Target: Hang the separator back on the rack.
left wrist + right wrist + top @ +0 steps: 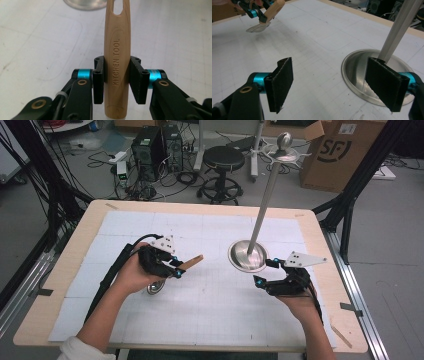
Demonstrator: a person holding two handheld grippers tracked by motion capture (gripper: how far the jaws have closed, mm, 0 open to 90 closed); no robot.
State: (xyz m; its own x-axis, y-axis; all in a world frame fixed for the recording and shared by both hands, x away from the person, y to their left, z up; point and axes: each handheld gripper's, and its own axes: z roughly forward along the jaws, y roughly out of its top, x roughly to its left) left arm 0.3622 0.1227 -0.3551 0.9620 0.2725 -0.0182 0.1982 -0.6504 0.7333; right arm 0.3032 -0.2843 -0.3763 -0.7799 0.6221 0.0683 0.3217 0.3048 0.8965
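My left gripper [176,269] is shut on the wooden handle [117,57] of a kitchen utensil, stamped "KITCHEN TOOL" with a hanging hole near its tip. The handle [192,262] points right toward the stand, and the utensil's metal head [155,288] hangs under the hand just above the table. In the right gripper view the same utensil [265,17] appears far off at top left. A metal stand has a round base [245,262] and a tall pole [269,190] with hooks at the top. My right gripper [264,272] is open beside the base, its jaws spread wide, one pad [384,82] over the base rim [352,80].
A white gridded mat [200,300] covers the wooden table [75,245]. Beyond the table stand a black stool [223,162], computer towers [155,147], cables and a cardboard box [340,155]. A small wooden strip [341,336] lies near the table's front right corner.
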